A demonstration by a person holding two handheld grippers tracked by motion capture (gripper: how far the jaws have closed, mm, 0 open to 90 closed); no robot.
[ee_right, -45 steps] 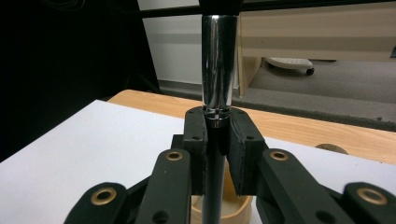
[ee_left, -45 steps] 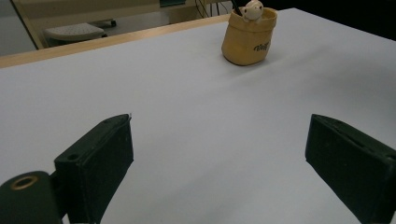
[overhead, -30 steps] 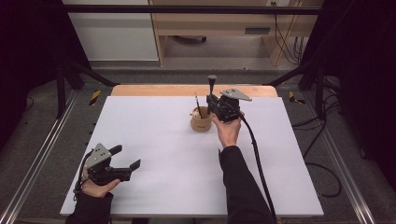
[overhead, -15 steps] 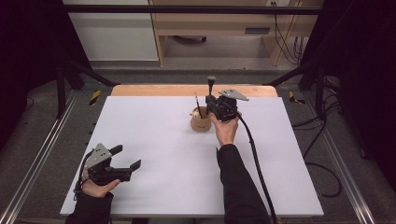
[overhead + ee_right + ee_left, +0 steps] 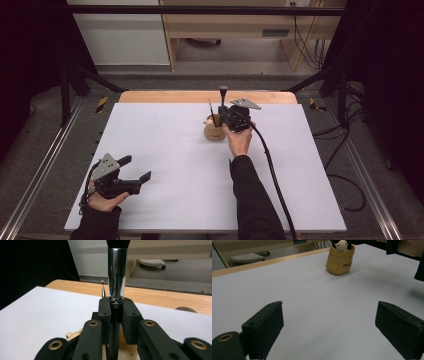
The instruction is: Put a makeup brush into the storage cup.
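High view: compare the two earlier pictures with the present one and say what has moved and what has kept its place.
The right tool, shut on the upright brush, has sunk slightly toward the tan holder, lowering the brush handle into it. Nothing was let go. The holder, the thin brush in it and the open left tool near the table's front left corner stayed put.

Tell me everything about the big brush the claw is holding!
The big brush with a black handle and shiny silver metal collar stands upright, dark bristles on top. The right claw is shut on its handle just under the collar, right above the small tan cup on the white table. Its lower end is hidden.
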